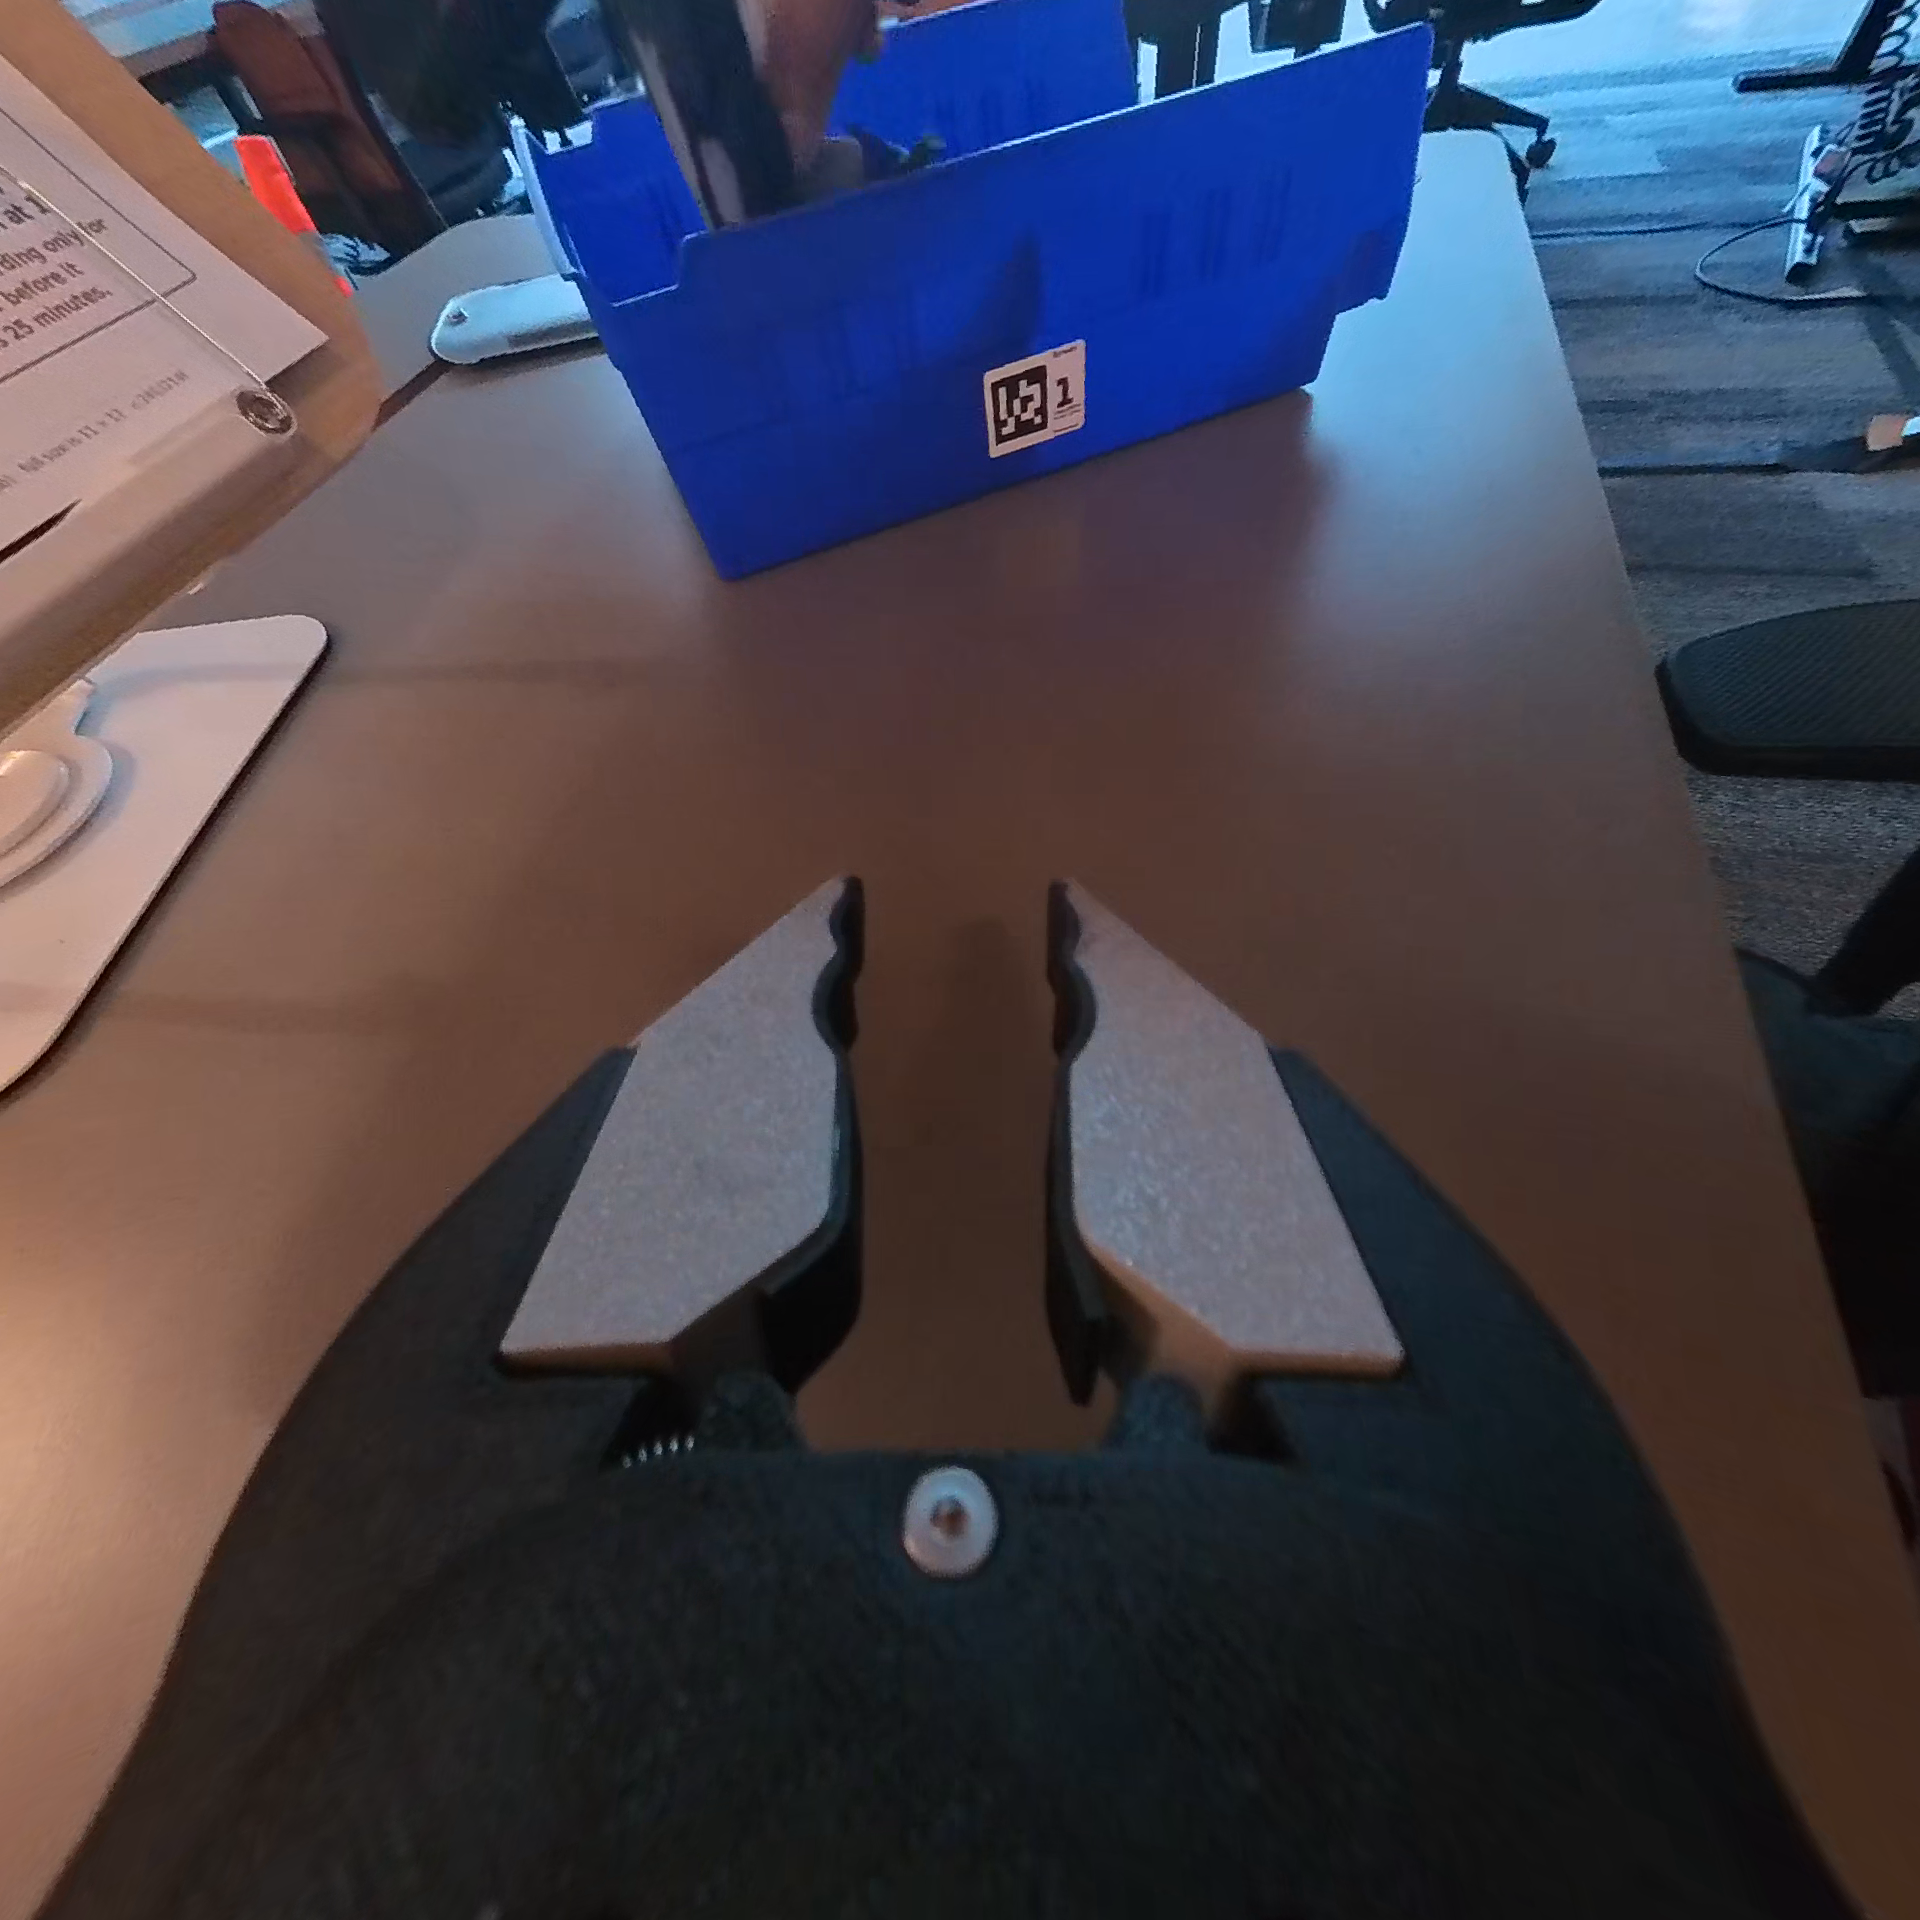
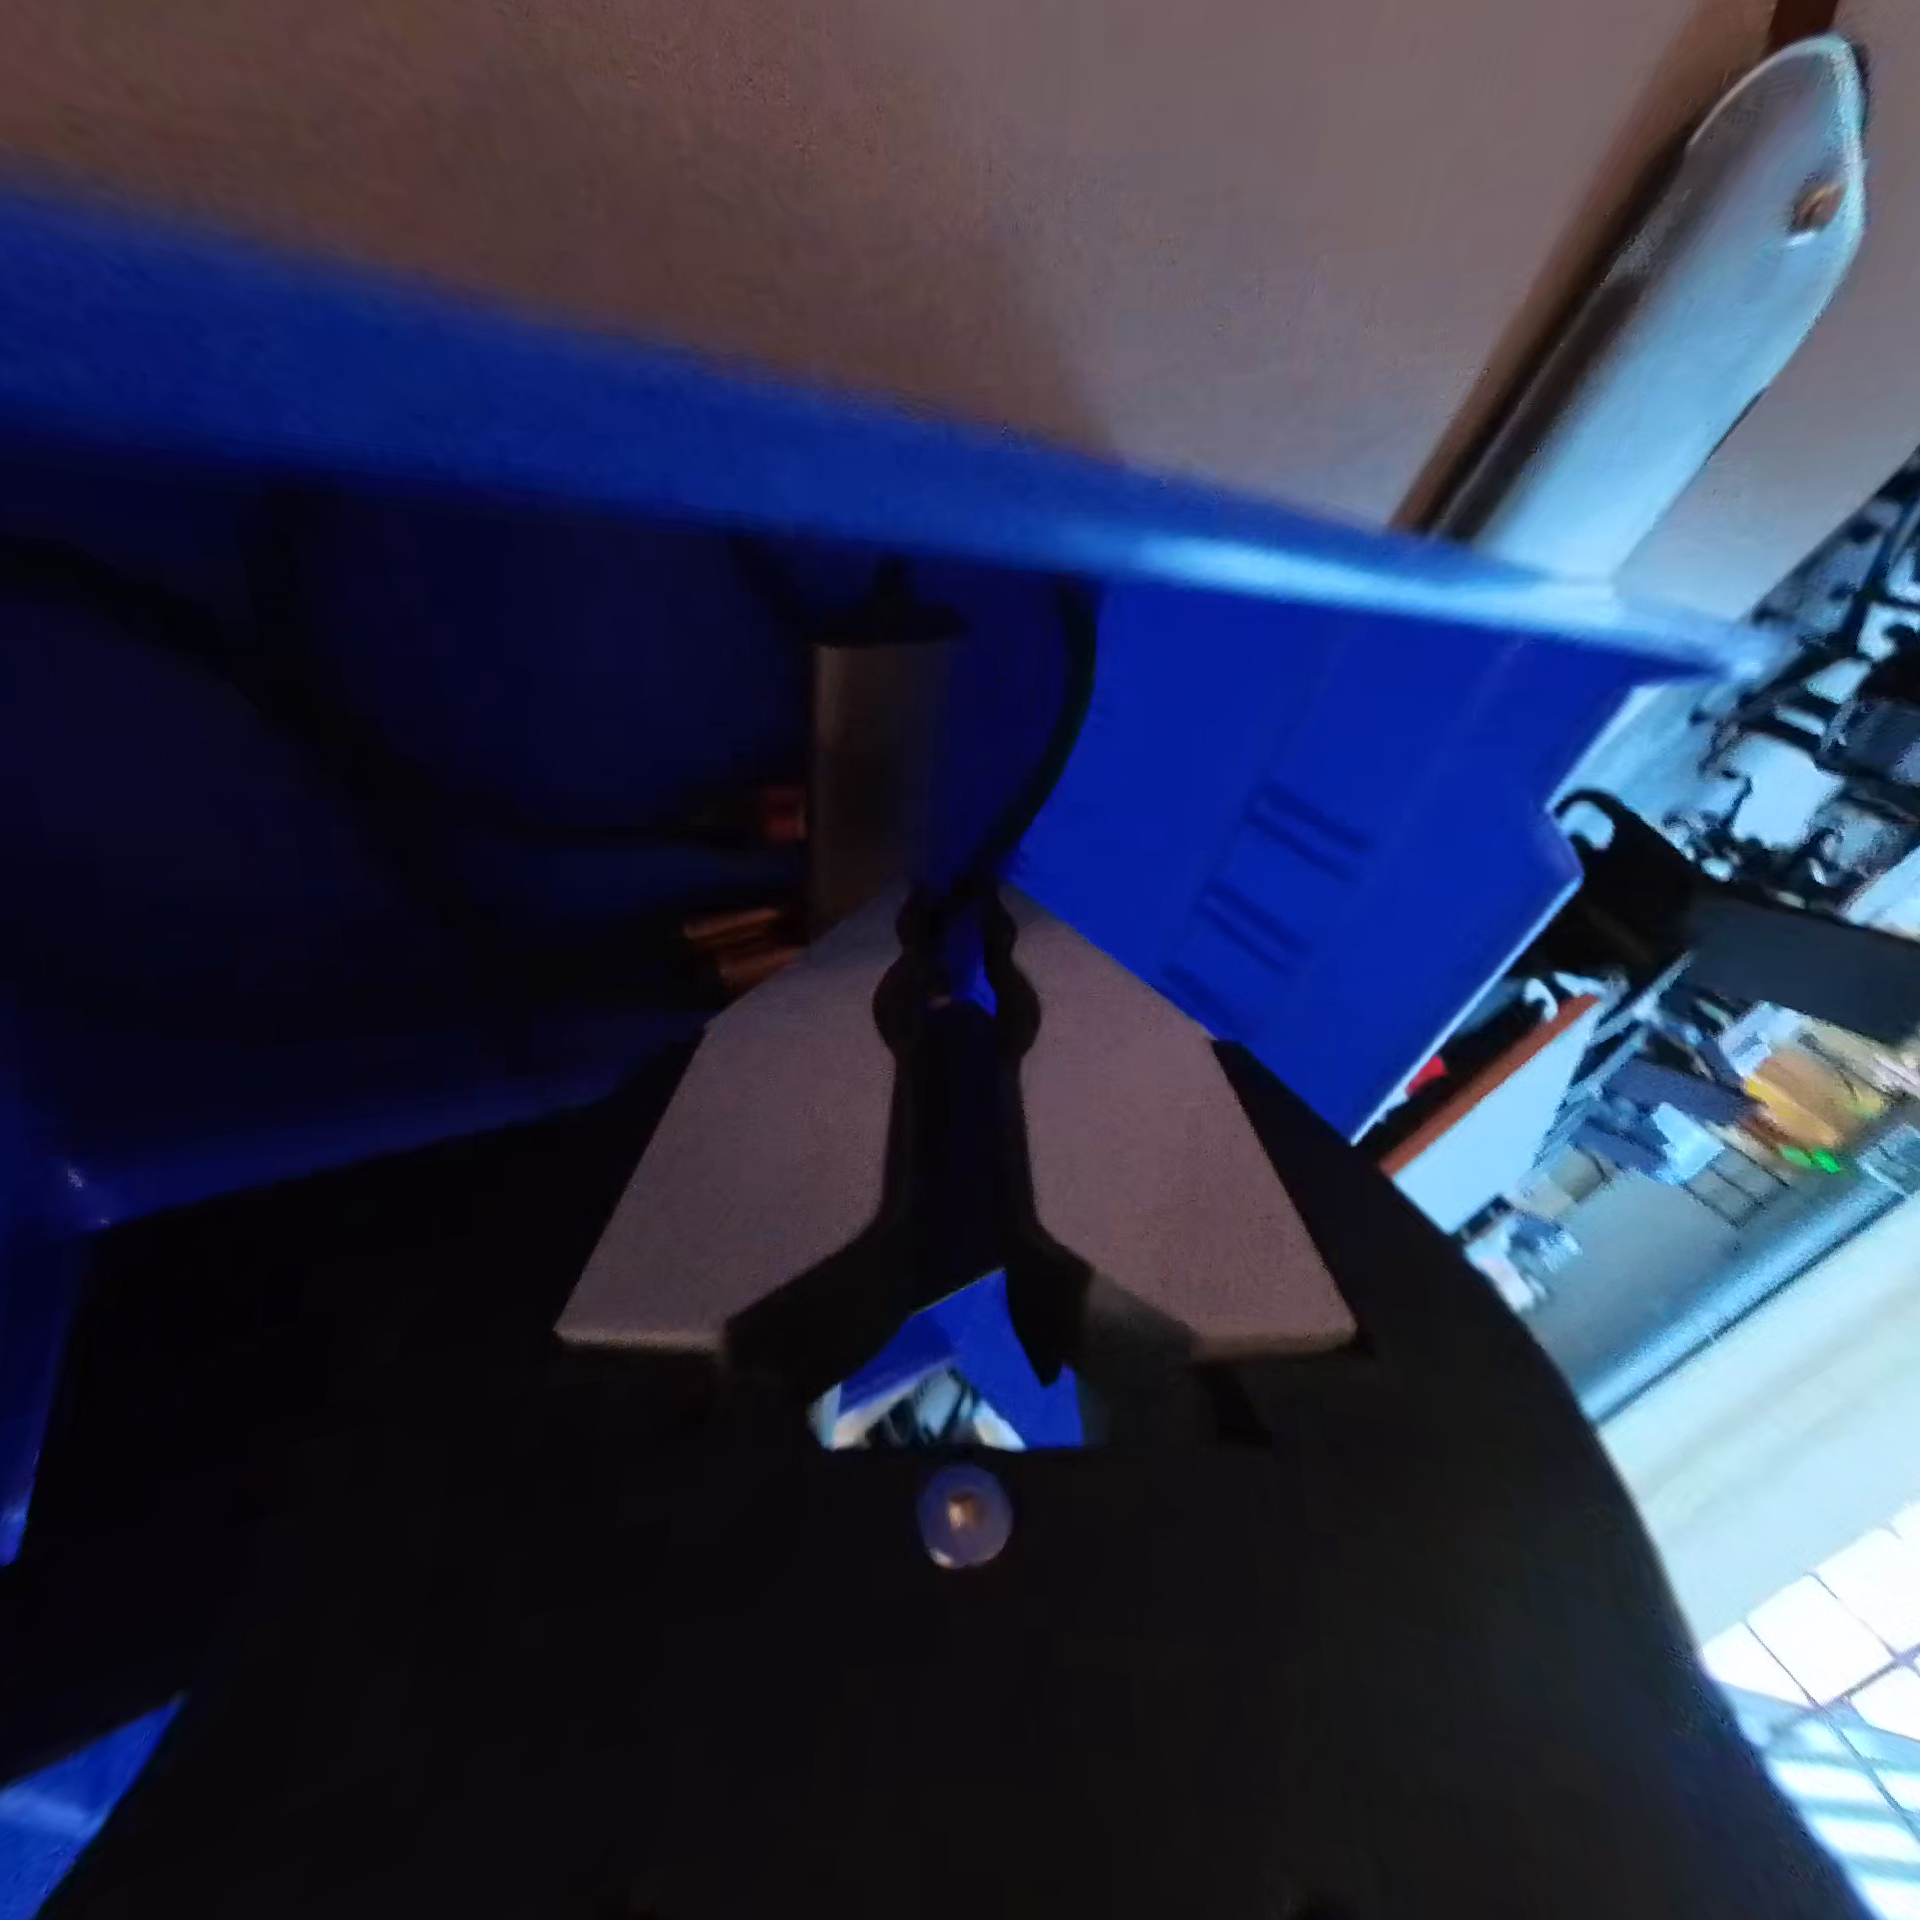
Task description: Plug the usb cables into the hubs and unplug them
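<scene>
The place looks like an open-plan office or lab. A long brown laminate table [image 1: 1039,727] stands on grey carpet [image 1: 1714,343], black wheeled office chairs [image 1: 1475,73] sit beyond it, and a clear acrylic notice holder [image 1: 125,312] stands at the table's left.

A blue bin [image 1: 935,416] with a white coded sticker [image 1: 1035,398] is set at the far middle of the brown table [image 1: 1195,727]. A white flat base [image 1: 135,790] and a clear-framed paper sign [image 1: 94,312] are seen at left. A black chair seat [image 1: 1797,686] is seen off the right edge.
</scene>
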Available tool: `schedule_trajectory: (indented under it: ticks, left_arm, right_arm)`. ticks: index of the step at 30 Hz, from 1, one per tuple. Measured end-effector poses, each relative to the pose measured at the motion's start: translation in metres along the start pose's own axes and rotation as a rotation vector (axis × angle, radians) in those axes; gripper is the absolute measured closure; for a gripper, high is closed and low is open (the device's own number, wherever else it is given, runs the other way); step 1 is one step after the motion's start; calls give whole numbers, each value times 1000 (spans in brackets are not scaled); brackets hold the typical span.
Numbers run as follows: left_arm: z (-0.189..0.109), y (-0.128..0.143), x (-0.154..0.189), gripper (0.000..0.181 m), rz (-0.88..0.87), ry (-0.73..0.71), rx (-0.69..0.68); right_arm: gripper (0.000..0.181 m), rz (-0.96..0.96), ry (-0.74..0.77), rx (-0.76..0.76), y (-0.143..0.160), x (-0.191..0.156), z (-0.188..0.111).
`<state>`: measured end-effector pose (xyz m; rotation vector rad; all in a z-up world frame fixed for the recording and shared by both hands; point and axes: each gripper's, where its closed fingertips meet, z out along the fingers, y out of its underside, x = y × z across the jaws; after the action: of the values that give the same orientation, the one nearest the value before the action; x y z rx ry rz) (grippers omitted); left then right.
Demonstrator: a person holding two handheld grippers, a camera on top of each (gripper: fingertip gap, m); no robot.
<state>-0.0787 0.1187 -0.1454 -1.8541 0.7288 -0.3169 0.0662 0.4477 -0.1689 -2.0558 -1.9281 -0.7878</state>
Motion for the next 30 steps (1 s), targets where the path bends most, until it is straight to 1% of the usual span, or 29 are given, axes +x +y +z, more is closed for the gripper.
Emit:
schedule_trajectory:
  ticks: [2,3,6,7,8,9,11,12,14,17,18,20,22,24,25,26,27,29,30]
  left_arm:
    - [0,0,0,148,-5,1,2]
    - [0,0,-1,148,-7,1,4]
    - [-1,-1,-1,148,-13,0,7]
    - [-1,-1,-2,148,-15,0,8]
    - [-1,-1,-2,148,-17,-1,8]
    - [-1,-1,-2,148,-18,-1,9]
    - [-1,-1,-2,148,-19,-3,11]
    - [-1,-1,-2,148,-19,-3,13]
    - [-1,-1,-2,147,-20,-2,9]
    - [0,0,-2,147,-16,-5,4]
    - [-1,-1,-3,147,-16,-7,6]
    - [-1,-1,-4,147,-21,-11,8]
    - [-2,-1,-4,147,-29,-9,9]
    - [-1,0,-4,147,-26,-7,2]
    - [0,1,-3,147,-20,-8,-5]
    - [1,2,-2,147,-14,-7,-14]
    - [2,3,-2,147,-7,-5,-25]
    - [4,6,-1,147,1,-4,-46]
    - [5,7,0,146,4,-3,-55]
  right_arm:
    - [172,-5,21,-73,-1,2,8]
    - [171,-7,45,-87,-2,6,12]
    - [163,54,60,-79,-4,18,21]
    - [160,103,71,-63,-3,26,20]
    - [160,167,49,-27,-5,30,18]
    - [164,232,-3,23,-8,29,13]
    - [156,319,-100,116,-12,24,-2]
    - [151,339,-114,160,-11,25,-12]
    - [150,375,-94,234,-5,33,-29]
    - [129,453,-111,303,15,34,-53]
    - [128,474,-132,346,22,30,-62]
    - [125,498,-186,464,38,18,-83]
    - [120,482,-270,596,58,-2,-106]
    - [124,370,-388,752,75,-37,-135]
    - [122,304,-413,813,85,-54,-148]
    - [117,255,-387,849,95,-66,-156]
    - [117,208,-338,861,103,-76,-162]
    - [124,97,-275,883,109,-104,-179]
    - [128,32,-277,903,106,-122,-189]
